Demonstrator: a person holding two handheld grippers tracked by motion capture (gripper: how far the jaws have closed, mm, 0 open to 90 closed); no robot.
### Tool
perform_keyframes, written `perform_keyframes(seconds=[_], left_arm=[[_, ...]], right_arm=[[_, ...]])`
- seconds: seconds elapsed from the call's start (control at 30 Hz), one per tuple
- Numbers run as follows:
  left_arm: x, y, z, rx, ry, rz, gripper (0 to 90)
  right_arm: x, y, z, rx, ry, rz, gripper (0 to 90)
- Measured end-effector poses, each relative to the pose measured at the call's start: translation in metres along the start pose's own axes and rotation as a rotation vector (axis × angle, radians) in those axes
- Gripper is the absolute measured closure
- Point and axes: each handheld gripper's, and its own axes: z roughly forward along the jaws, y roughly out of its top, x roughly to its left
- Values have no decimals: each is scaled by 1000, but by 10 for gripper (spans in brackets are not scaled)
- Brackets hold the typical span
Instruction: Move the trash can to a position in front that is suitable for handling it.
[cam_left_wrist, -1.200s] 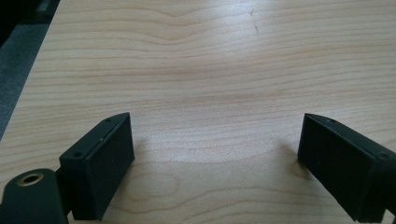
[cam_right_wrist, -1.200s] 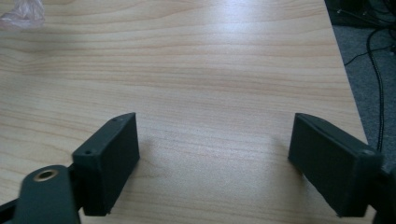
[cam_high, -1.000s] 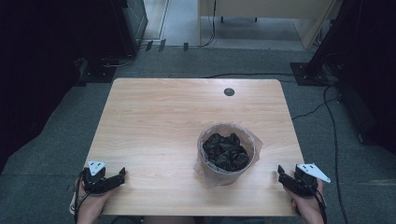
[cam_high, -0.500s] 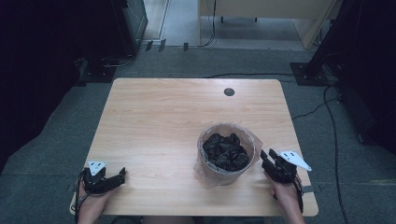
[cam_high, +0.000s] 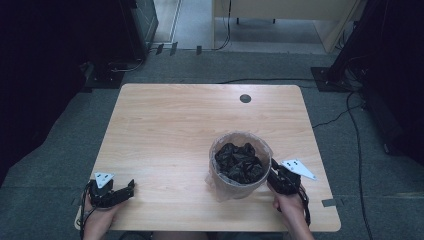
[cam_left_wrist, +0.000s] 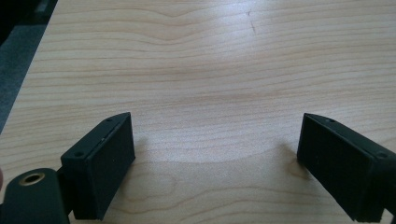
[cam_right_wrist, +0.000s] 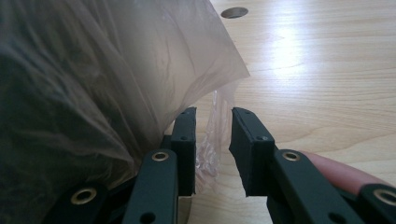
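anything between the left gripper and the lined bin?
Nothing: the high view shows bare light wooden tabletop between the left gripper and the round bin with the clear plastic liner. The left gripper view shows bare wood ahead too.

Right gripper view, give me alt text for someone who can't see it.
The right gripper has its two black jaws narrowly apart around a hanging fold of clear plastic liner, not yet pinched. The liner covers a bin with dark contents, filling the left side, on a light wooden table.
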Motion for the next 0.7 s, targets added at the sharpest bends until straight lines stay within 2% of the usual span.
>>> perform_keyframes(seconds=[0.17, 0.27, 0.37, 0.43, 0.53, 0.7], left_arm=[[0, 0, 0, -1, -1, 0, 106], [0, 0, 0, -1, -3, 0, 106], [0, 0, 0, -1, -3, 2, 106], [0, 0, 0, -1, -3, 2, 106], [0, 0, 0, -1, -4, 2, 106], [0, 0, 0, -1, -5, 3, 106]], right_arm=[[10, -3, -1, 2, 34, -34, 715], [19, -5, -1, 0, 88, -64, 700], [30, -7, -2, -11, 161, -137, 589], [35, -8, -3, -14, 205, -151, 538], [36, -7, -4, -18, 192, -128, 487], [25, -7, -5, -12, 145, -72, 456]])
